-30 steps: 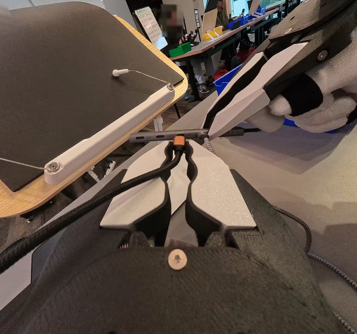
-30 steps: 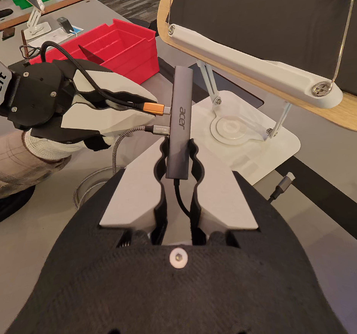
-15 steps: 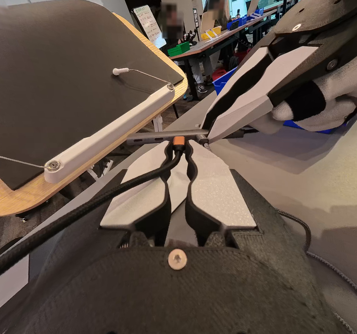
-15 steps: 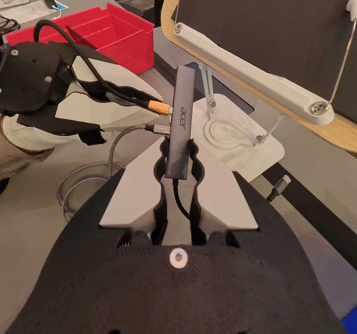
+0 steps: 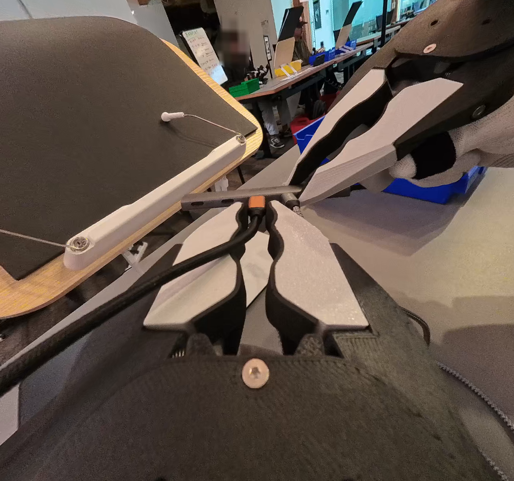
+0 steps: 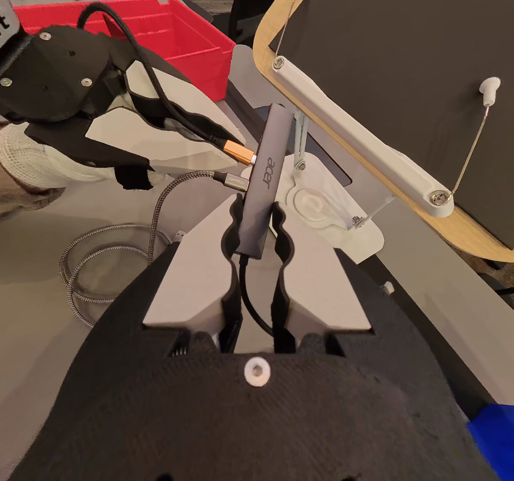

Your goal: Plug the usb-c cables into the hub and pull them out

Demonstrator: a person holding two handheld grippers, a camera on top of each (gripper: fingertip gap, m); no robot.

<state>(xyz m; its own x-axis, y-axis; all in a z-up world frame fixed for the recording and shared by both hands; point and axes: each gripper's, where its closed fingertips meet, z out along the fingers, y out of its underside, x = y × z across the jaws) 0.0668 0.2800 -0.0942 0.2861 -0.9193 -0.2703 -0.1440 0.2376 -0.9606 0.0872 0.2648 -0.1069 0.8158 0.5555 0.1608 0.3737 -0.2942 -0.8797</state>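
Hub [image 6: 260,186] sits clamped in the right gripper [image 6: 254,217], above the table. Beyond, the left gripper [image 6: 236,150], jaws shut on the orange plug [image 6: 238,152], has pushed it from just clear into the port, beside the seated grey plug [image 6: 230,181]; insertion looks nearly complete.

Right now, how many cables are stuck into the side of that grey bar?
2: the orange-tipped cable, held by the left tongs, and the grey braided cable beside it, nearer the right tongs. Two ports stay empty.
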